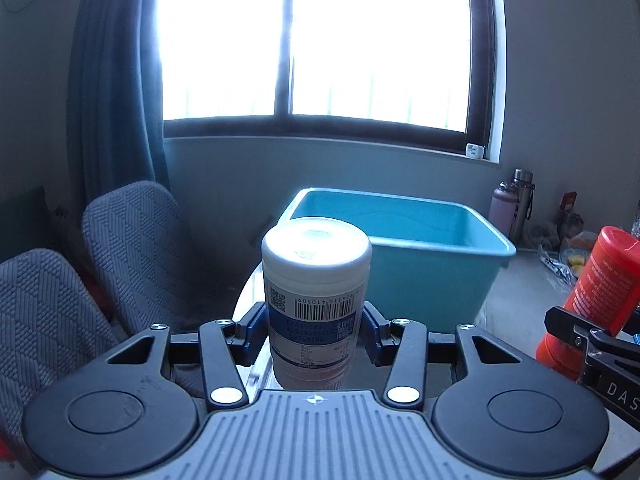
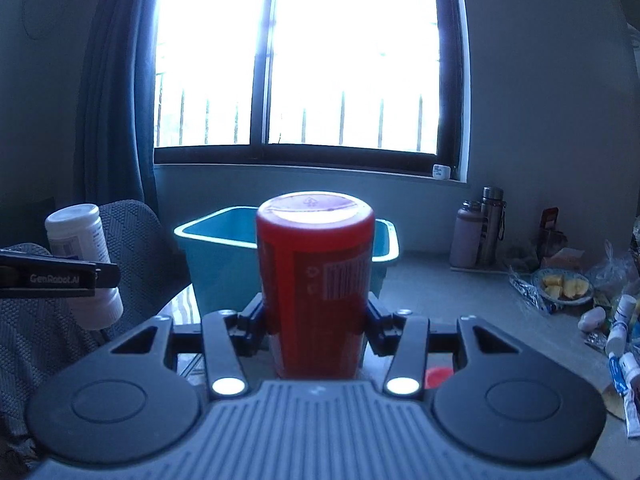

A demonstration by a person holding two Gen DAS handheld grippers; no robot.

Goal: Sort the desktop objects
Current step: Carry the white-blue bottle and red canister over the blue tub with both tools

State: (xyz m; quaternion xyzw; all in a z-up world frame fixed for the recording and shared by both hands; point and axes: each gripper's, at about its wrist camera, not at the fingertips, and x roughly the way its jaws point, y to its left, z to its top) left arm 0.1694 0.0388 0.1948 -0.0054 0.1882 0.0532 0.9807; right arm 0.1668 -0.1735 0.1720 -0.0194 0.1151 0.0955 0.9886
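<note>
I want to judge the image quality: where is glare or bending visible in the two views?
Left wrist view: window blown out white, frame bowed, white bottle lid glaring. Right wrist view: same overexposed window, red canister front in dim backlit shadow.

From my feeds, room inventory: one wide window (image 1: 320,40) in a dark frame, glare washing out the panes, railing bars faint outside. Dark teal curtain (image 1: 116,80) hanging at its left. Pale plain walls (image 1: 568,80); a ledge below the sill. Two grey woven-fabric chair backs (image 1: 132,240) at lower left. Grey tabletop (image 2: 432,280) stretching rightwards.
</note>
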